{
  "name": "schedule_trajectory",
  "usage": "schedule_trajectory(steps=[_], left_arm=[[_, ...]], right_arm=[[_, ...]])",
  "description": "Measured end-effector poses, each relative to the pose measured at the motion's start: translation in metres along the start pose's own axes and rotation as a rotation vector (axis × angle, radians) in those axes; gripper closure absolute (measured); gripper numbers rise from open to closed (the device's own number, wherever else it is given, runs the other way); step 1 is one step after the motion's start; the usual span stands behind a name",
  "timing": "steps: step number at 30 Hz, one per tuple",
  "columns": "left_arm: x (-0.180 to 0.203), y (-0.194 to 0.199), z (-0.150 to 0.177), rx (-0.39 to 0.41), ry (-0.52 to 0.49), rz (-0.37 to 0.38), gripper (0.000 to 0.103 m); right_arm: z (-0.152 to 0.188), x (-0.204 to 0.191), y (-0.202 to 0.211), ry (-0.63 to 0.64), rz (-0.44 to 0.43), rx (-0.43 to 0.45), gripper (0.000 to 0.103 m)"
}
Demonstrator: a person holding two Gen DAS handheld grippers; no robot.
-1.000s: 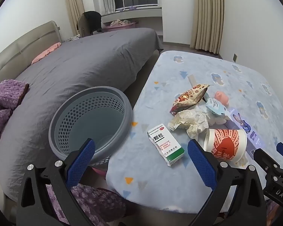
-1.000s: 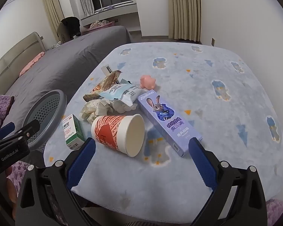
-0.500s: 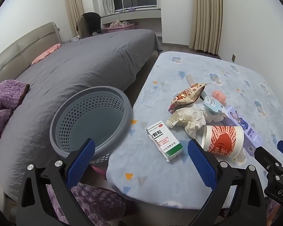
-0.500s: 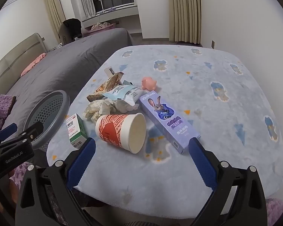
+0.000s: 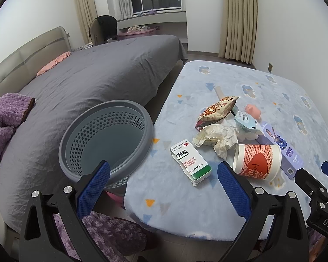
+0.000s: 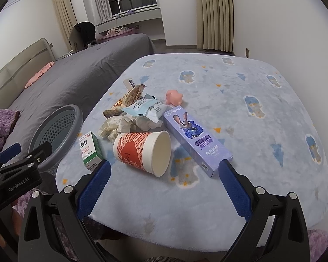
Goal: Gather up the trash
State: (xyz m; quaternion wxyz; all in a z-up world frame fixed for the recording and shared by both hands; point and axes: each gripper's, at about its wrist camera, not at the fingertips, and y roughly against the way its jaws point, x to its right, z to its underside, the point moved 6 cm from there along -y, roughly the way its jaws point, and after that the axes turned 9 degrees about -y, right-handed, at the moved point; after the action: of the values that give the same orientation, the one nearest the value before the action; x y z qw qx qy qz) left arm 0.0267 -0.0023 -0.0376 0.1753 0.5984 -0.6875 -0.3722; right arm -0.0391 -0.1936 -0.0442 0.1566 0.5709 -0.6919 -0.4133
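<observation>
Trash lies on a blue-blanketed table: a red paper cup on its side, a green-and-white medicine box, crumpled paper, a snack bag, a pale blue packet and a purple toothpaste box. A grey perforated basket stands at the table's left edge. My left gripper is open and empty, just short of the medicine box. My right gripper is open and empty, just short of the cup.
A pink pig toy sits behind the trash. A grey bed lies to the left, with a purple blanket on it. A white wall runs along the right. Curtains and a window are at the back.
Both grippers have drawn back a little from the table, so more of its front edge shows. Nothing on the table has moved.
</observation>
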Motion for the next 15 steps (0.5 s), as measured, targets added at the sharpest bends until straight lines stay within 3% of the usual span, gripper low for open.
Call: schedule_trajectory(steps=[15], left_arm=[[0.0002, -0.0003, 0.0003, 0.003, 0.0, -0.001, 0.006]], right_arm=[[-0.0003, -0.0002, 0.001, 0.0, -0.002, 0.003, 0.009]])
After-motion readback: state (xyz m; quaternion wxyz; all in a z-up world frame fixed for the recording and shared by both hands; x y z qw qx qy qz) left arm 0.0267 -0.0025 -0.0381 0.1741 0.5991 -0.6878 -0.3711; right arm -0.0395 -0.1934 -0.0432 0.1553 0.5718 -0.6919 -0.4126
